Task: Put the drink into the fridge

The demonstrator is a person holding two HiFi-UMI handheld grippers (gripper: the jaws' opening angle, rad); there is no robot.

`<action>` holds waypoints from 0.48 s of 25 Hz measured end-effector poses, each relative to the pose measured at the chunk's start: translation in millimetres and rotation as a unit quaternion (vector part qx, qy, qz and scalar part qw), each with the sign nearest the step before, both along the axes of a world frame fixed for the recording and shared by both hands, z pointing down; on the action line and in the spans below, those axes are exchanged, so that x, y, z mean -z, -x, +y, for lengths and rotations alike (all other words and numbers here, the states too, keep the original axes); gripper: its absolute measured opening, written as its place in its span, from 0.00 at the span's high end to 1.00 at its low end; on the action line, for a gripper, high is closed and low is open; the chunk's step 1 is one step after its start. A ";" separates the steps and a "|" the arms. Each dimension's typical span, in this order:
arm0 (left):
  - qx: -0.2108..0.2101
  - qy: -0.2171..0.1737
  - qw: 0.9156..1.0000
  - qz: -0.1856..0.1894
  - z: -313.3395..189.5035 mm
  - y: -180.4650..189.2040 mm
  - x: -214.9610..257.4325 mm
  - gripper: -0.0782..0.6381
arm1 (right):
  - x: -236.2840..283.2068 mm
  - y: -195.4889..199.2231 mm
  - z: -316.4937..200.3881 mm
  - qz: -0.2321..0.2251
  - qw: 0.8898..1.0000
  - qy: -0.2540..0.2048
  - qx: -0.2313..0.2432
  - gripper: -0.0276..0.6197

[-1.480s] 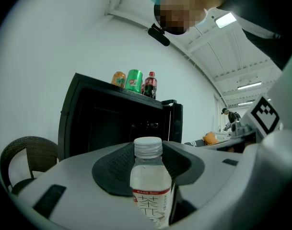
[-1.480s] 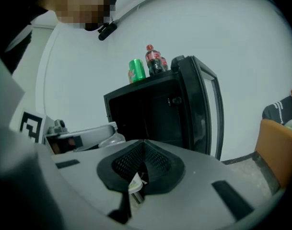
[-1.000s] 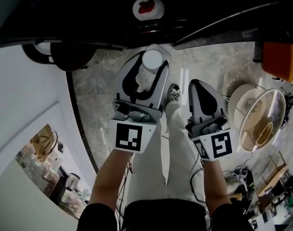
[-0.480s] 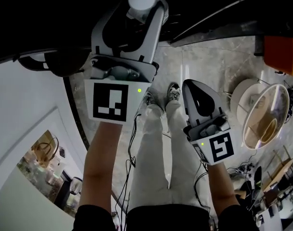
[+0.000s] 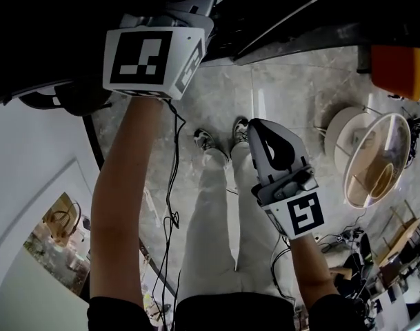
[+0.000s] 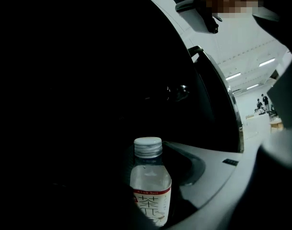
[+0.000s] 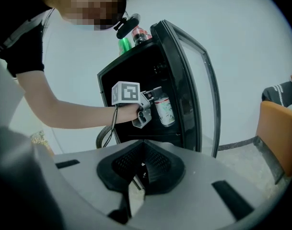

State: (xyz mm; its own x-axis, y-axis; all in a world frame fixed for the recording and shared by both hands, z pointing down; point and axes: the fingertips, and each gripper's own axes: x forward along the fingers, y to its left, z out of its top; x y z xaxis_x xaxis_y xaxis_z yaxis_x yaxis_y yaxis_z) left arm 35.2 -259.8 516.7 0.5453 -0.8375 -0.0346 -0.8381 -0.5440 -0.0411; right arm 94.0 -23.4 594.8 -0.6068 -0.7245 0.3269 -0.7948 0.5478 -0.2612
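Note:
The drink is a clear bottle (image 6: 149,186) with a white cap and a white label with a red band. My left gripper (image 7: 153,103) is shut on it and holds it upright inside the dark opening of the black fridge (image 7: 136,66). In the head view only the left gripper's marker cube (image 5: 151,57) shows; its jaws and the bottle are lost in the fridge's dark. The same bottle (image 7: 164,110) shows in the right gripper view, just inside the fridge's open glass door (image 7: 205,85). My right gripper (image 5: 259,131) hangs shut and empty over the floor, away from the fridge.
Green and red cans (image 7: 131,36) stand on top of the fridge. A round white table (image 5: 365,161) and an orange object (image 5: 399,71) are at the right. An orange seat (image 7: 280,123) stands right of the fridge. The person's shoes (image 5: 220,138) are on the marble floor.
My left gripper has risen and gone forward with the bottle into the fridge's dark opening, so the bottle has left the head view. The right gripper has shifted slightly left.

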 end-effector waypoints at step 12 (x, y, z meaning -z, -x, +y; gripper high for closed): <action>-0.009 0.012 1.000 0.000 -12.9 -8.9 -19.6 0.63 | -8.2 -2.3 6.6 0.004 1.000 0.010 -0.005 0.94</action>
